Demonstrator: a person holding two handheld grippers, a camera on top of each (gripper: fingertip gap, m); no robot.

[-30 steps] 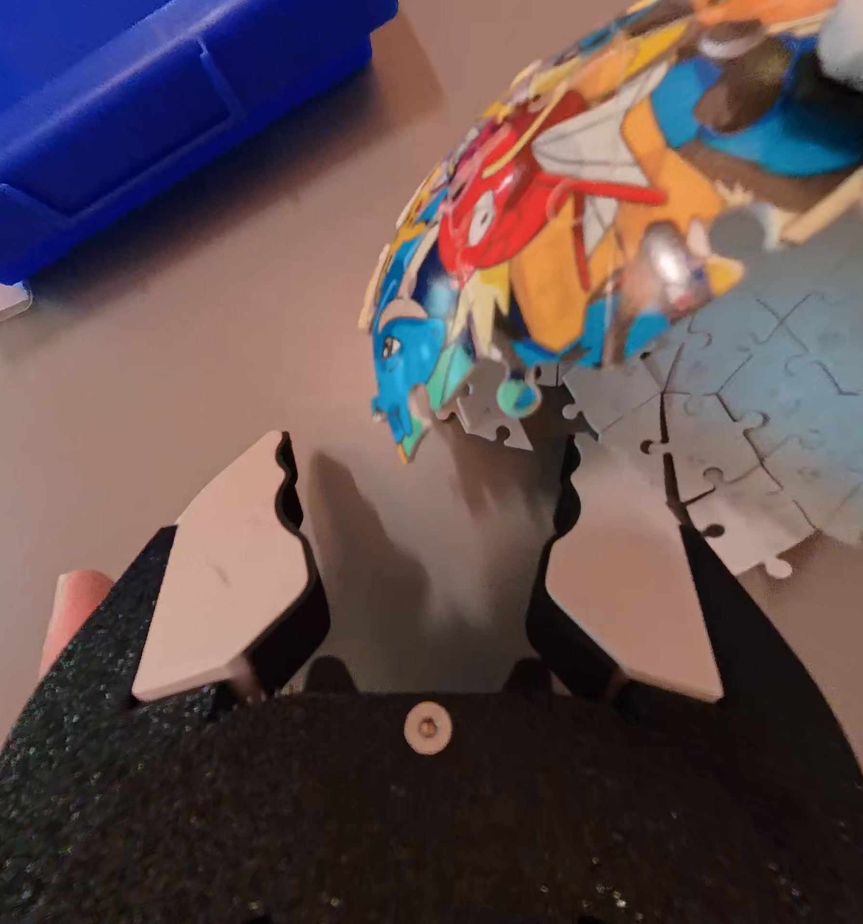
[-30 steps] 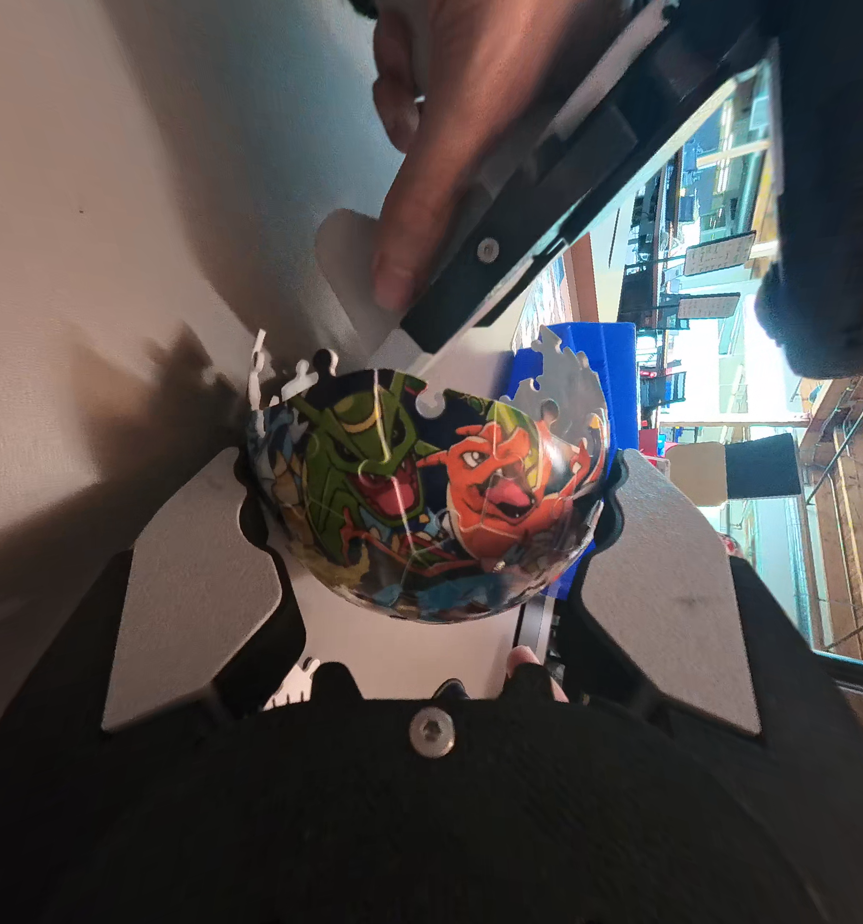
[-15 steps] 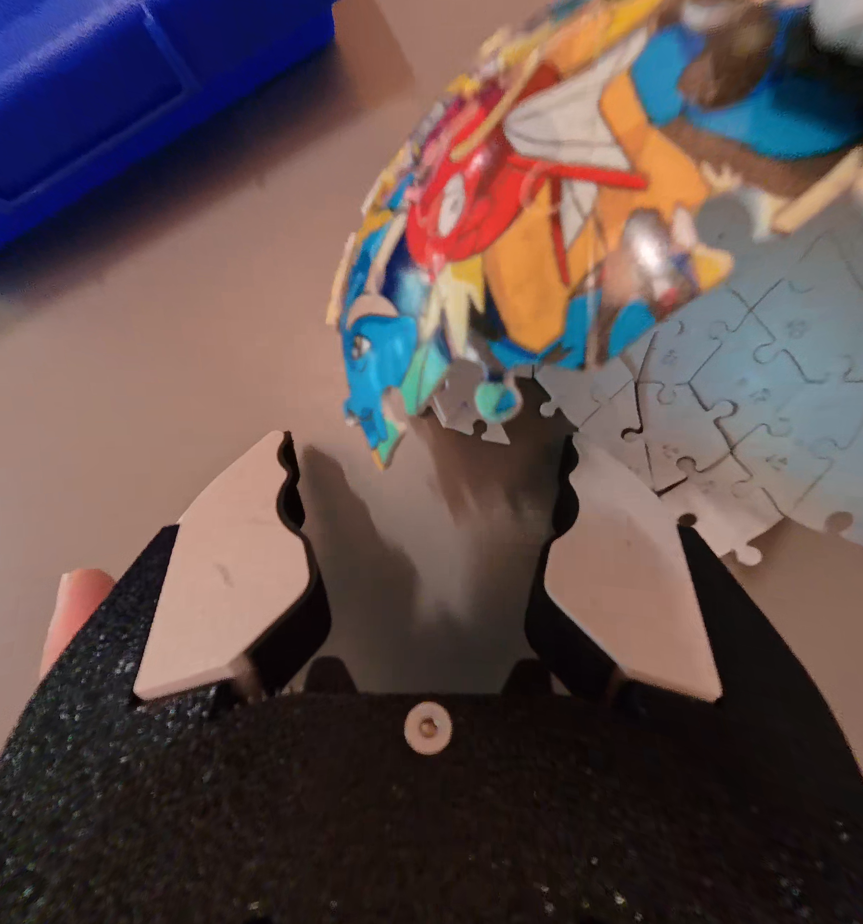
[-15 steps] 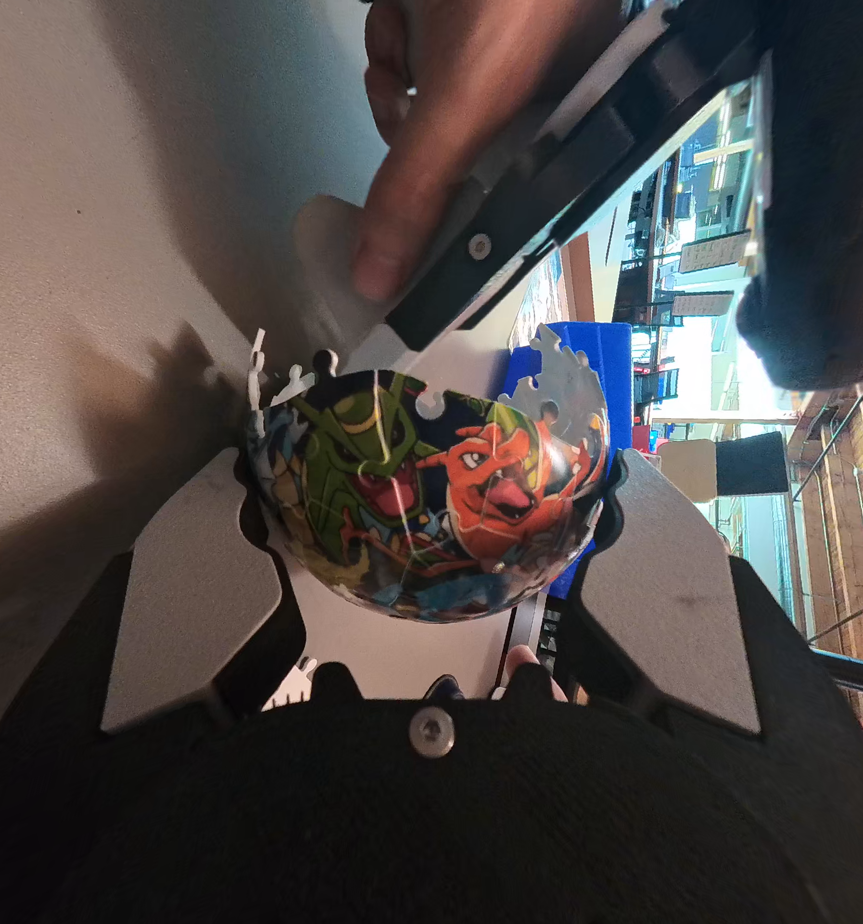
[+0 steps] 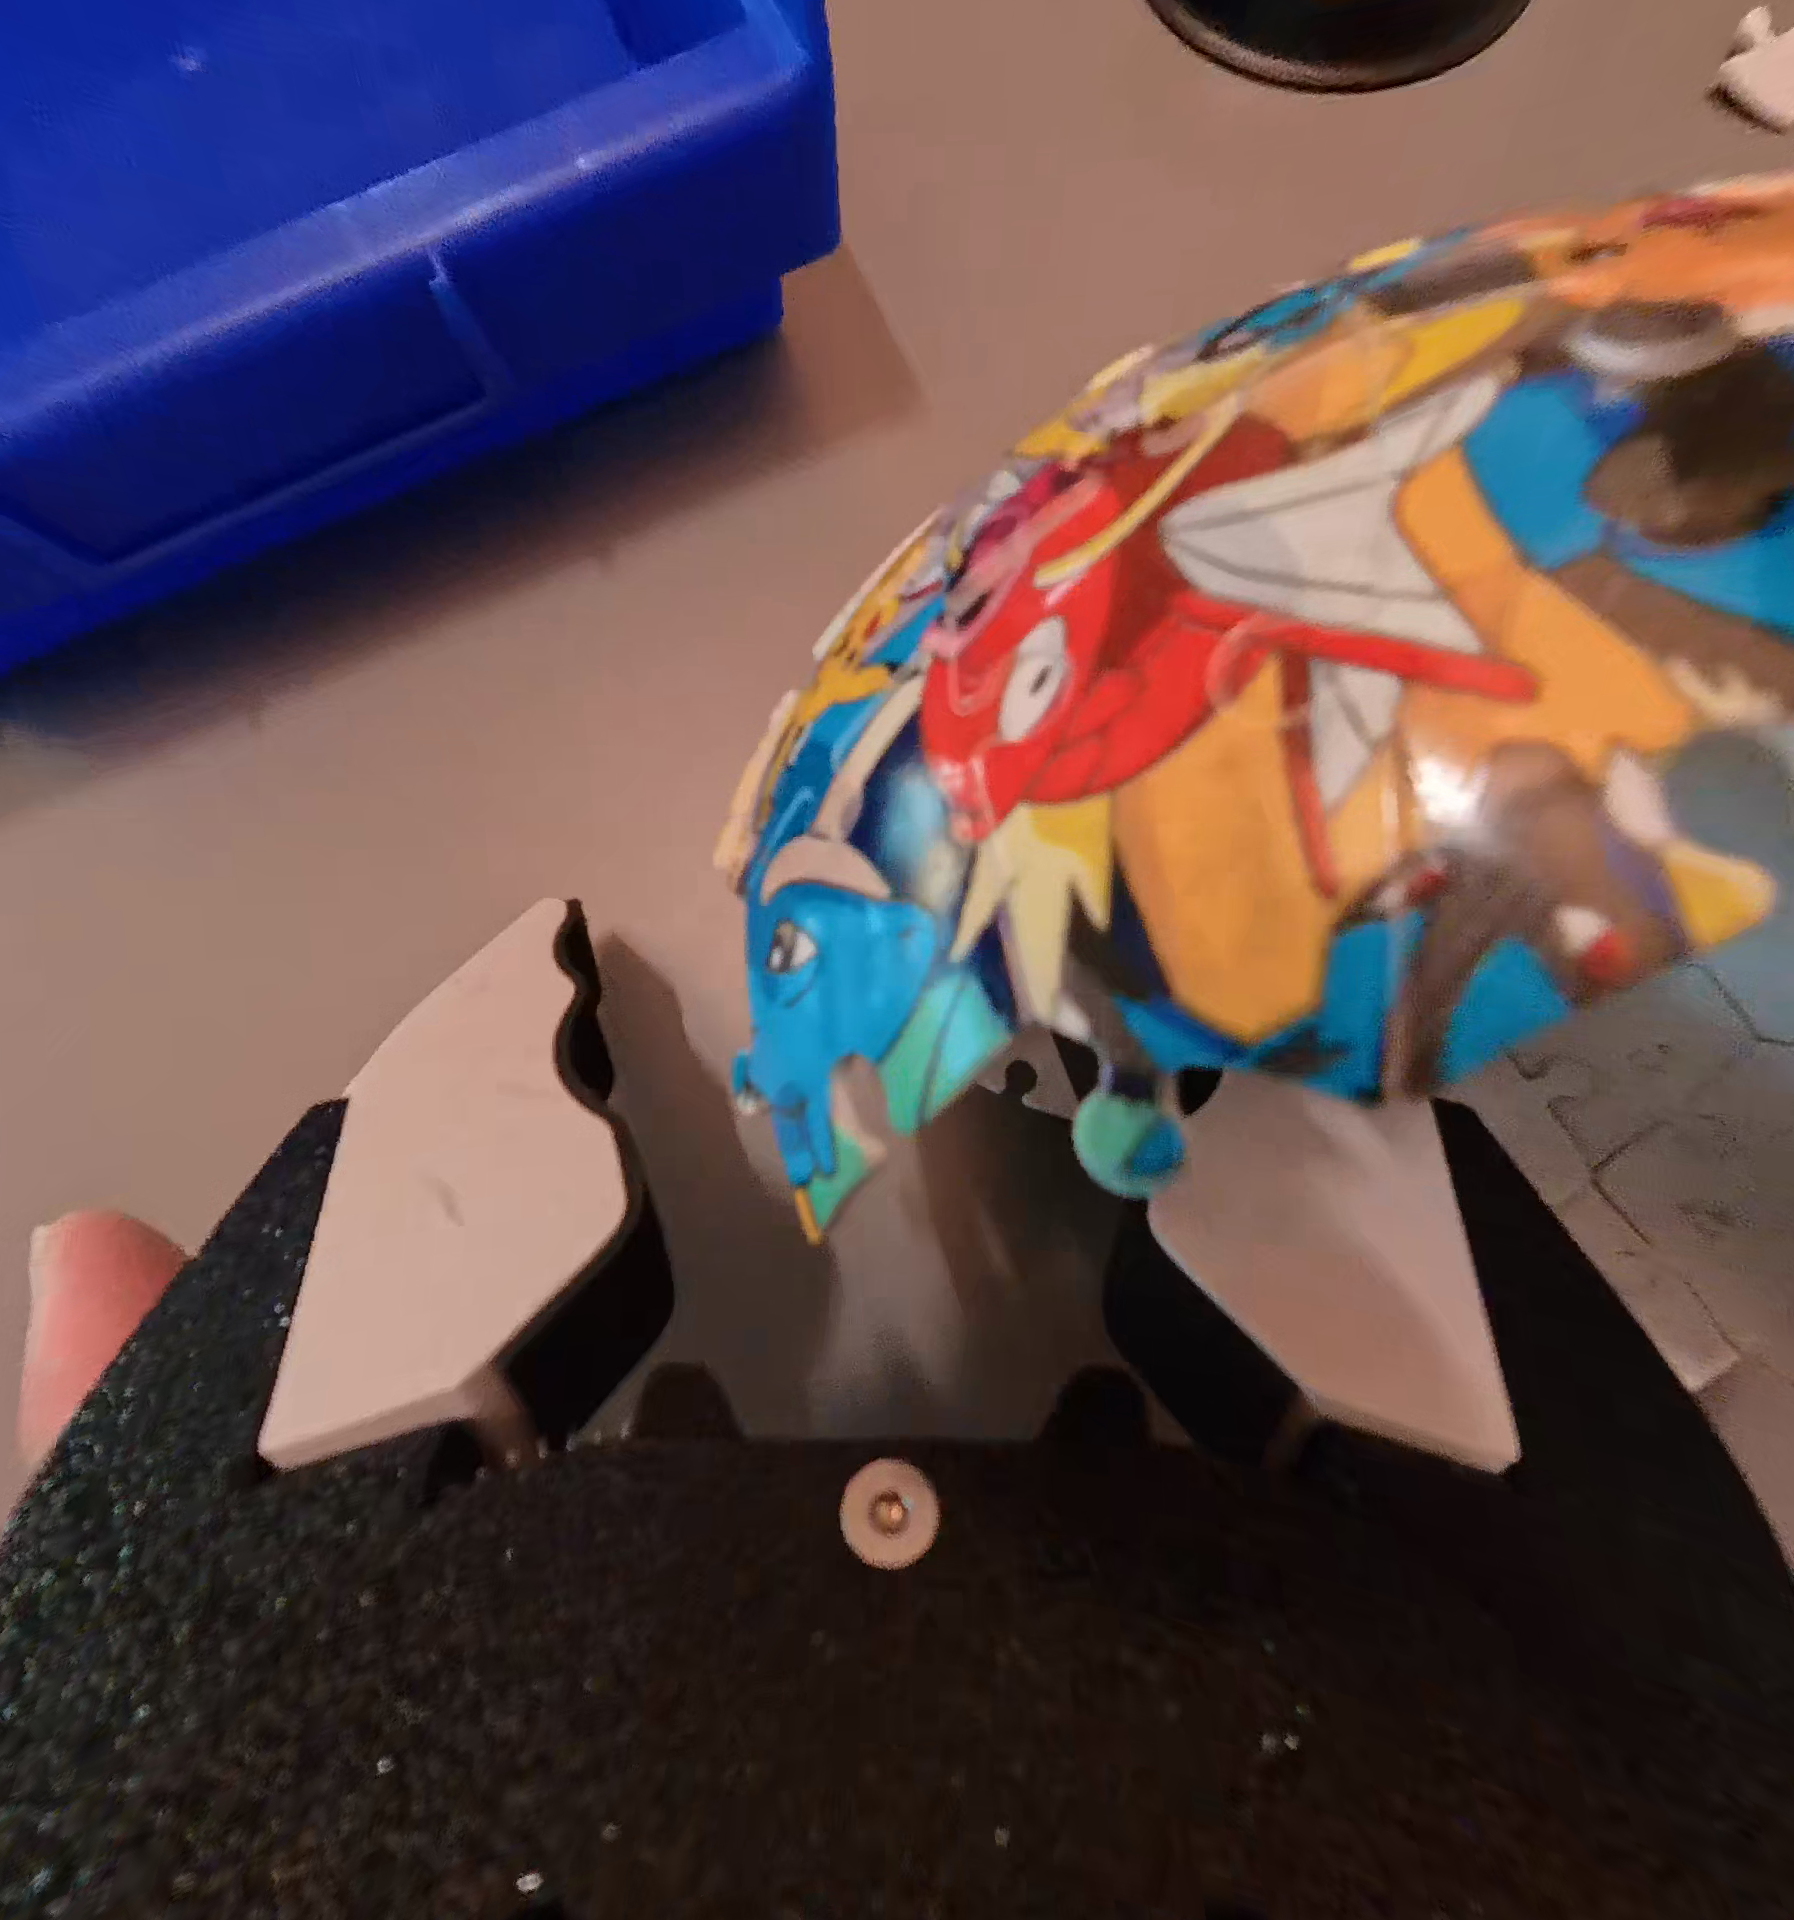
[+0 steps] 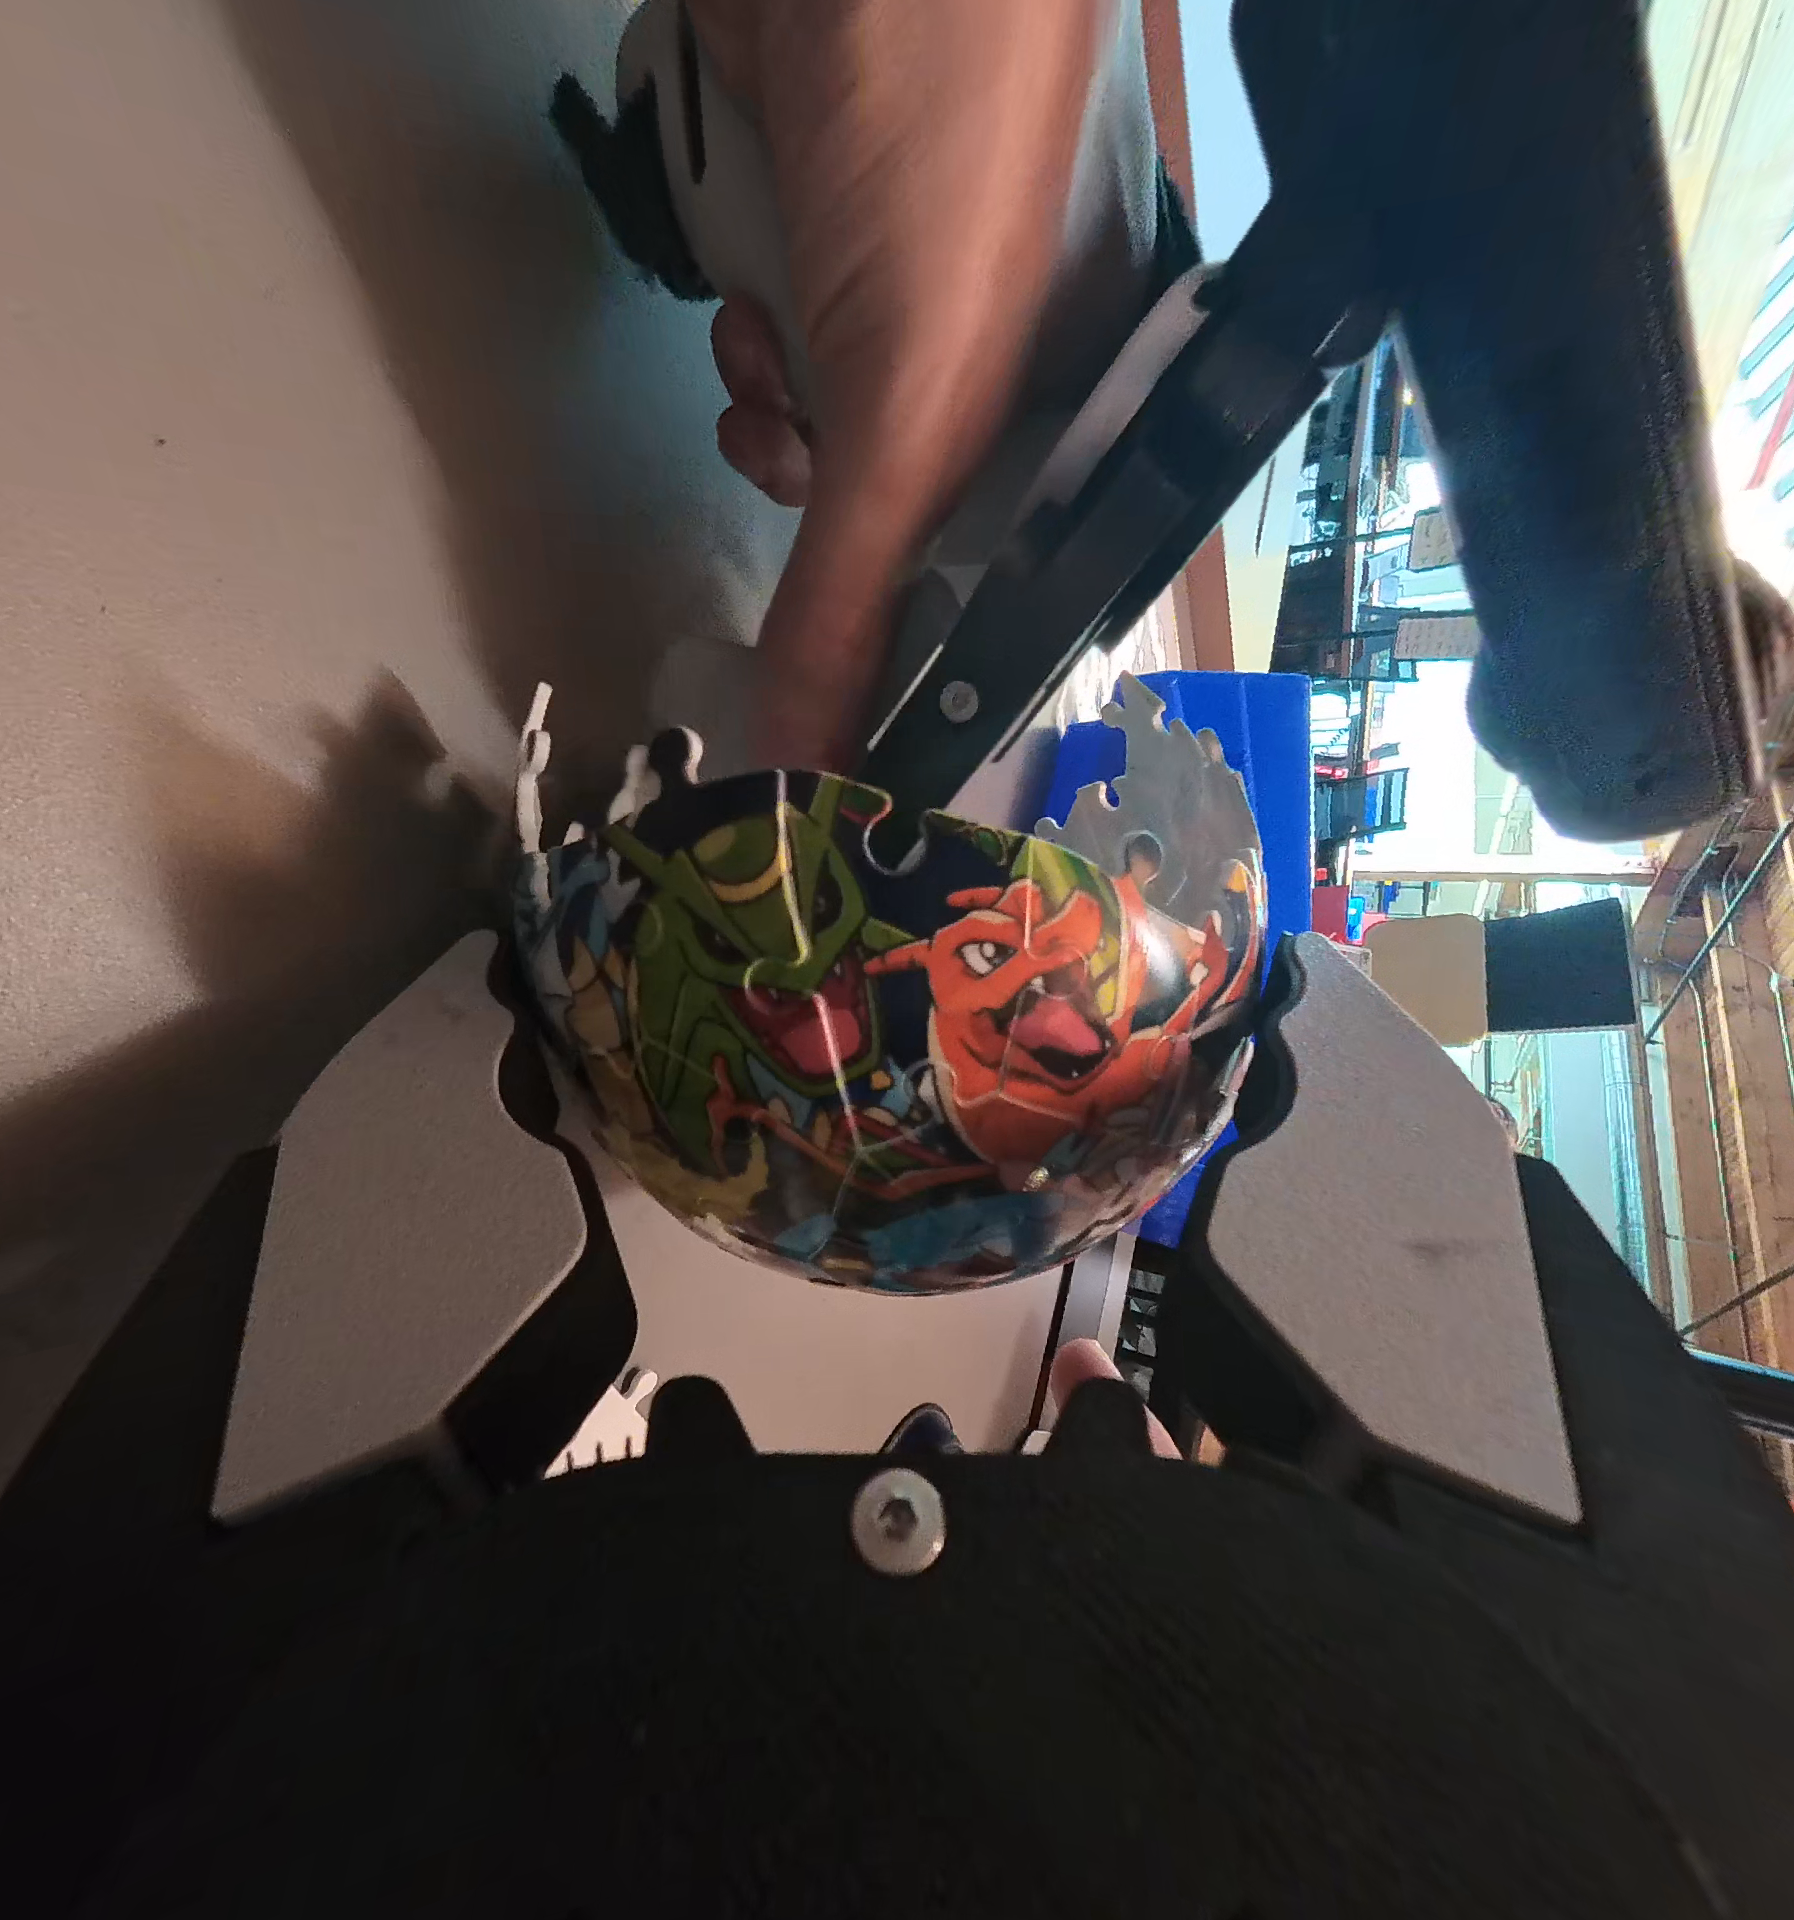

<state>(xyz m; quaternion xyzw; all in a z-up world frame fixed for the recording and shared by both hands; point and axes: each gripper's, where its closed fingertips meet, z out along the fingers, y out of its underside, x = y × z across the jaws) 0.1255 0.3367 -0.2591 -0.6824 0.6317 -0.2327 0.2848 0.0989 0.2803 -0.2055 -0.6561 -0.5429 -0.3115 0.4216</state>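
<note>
One half-built, colourful spherical jigsaw shell (image 6: 888, 1049) sits clamped between the right gripper (image 6: 888, 1091) fingers above the grey table (image 5: 405, 831); the left gripper (image 5: 872, 1122), fingers apart and empty, hovers at its ragged edge.

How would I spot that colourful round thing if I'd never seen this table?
Find the grey table with the blue bin. Beside it, the right gripper clamps a half-built puzzle ball: a glossy cartoon-printed shell with a jagged open rim.
</note>
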